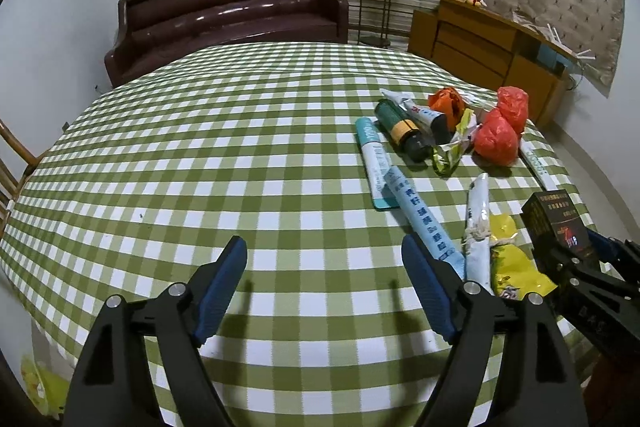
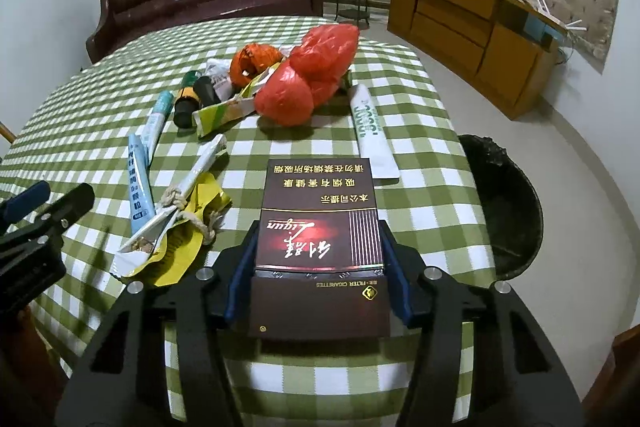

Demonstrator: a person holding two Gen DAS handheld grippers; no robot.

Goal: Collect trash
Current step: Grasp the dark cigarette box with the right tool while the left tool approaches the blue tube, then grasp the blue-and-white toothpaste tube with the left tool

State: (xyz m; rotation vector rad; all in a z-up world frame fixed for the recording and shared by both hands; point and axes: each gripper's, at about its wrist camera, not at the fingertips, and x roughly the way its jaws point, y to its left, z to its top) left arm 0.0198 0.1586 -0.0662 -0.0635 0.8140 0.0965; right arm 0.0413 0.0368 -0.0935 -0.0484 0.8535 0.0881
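Right gripper point(image 2: 318, 247) squeezes dark cigarette box point(image 2: 318, 227), held over table point(image 2: 420, 227) near its edge; left gripper point(image 1: 324, 287) spread wide, holds nothing; step: carry box; next: swing right to black bin point(image 2: 504, 203), let go

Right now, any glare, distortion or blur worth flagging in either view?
Left wrist view: strong fisheye bending of the tablecloth, glare streaks on the sofa, soft finger shadows. Right wrist view: same curvature, dark corners, cigarette box lettering sharp.
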